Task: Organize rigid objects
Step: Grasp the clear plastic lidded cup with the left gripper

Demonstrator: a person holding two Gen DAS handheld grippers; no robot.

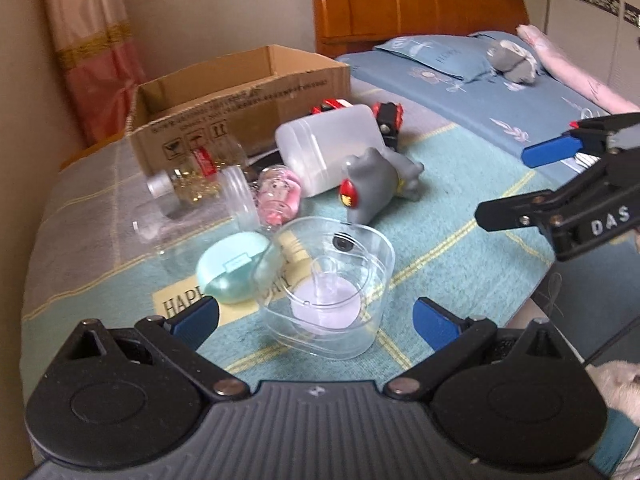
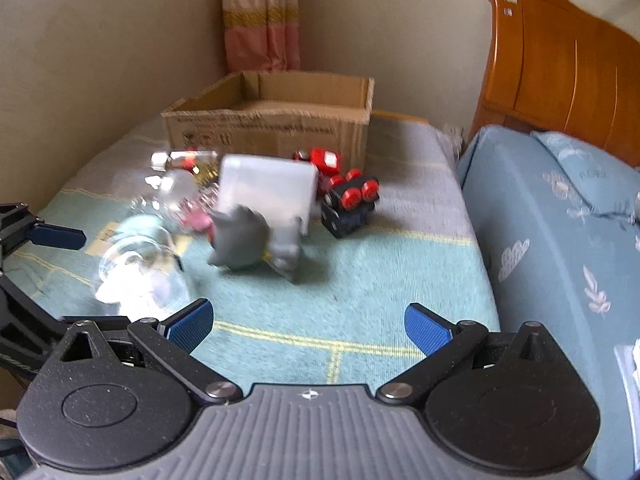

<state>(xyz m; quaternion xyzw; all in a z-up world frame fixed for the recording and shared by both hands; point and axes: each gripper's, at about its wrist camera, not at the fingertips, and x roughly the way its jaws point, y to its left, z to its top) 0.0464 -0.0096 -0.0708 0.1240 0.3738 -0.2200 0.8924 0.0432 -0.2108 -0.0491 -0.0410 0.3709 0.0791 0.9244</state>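
A pile of rigid objects lies on a teal blanket (image 1: 460, 184): a clear plastic cup (image 1: 332, 292), a mint green case (image 1: 234, 266), a grey shark toy (image 1: 378, 182), a frosted white box (image 1: 328, 150), a pink clear toy (image 1: 280, 196), a clear bottle (image 1: 192, 184) and a red-and-black toy car (image 1: 390, 120). My left gripper (image 1: 316, 318) is open, its fingers on either side of the clear cup. My right gripper (image 2: 308, 326) is open and empty, short of the shark toy (image 2: 248, 242). The right gripper also shows in the left wrist view (image 1: 516, 184).
An open cardboard box (image 1: 240, 100) stands behind the pile; it also shows in the right wrist view (image 2: 272, 120). A bed with blue bedding (image 2: 560, 240) and a wooden headboard (image 2: 560, 68) lies to the right. A wall and a curtain (image 2: 260, 16) are behind.
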